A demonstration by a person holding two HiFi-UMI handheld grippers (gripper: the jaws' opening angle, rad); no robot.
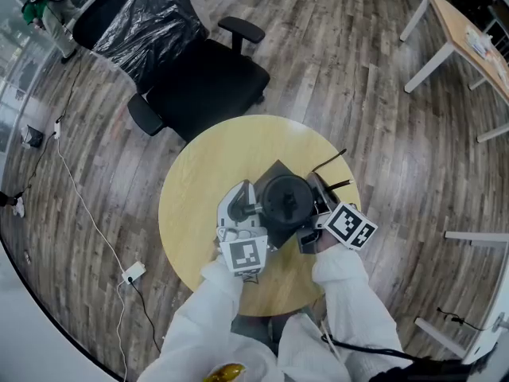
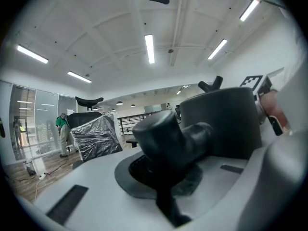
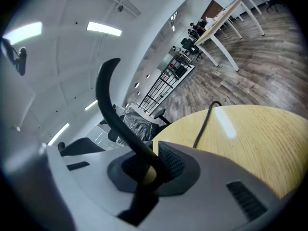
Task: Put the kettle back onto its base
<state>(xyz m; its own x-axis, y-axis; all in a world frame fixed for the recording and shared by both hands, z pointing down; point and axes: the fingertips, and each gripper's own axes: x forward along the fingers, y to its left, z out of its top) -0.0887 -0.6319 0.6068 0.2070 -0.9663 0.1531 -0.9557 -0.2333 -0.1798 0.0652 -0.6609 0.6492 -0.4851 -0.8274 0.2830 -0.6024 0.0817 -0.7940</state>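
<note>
dark grey round kettle (image 1: 286, 200) is mid round yellow wooden worktop (image 1: 211, 161), over a dark square base (image 1: 274, 172); can't tell if it's actually seated on it; left claw (image 1: 253, 210) is clamped tight on the kettle's stubby black handle (image 2: 168, 138); right claw (image 1: 314, 217) is pinching a thin black cord (image 3: 107, 88); black office chair (image 1: 203, 82) just past the worktop

Round yellow wooden table (image 1: 199, 205): right of centre, a dark square base (image 1: 276, 173) beneath the black kettle (image 1: 286, 200); black cord (image 1: 328, 164) at far right.
</note>
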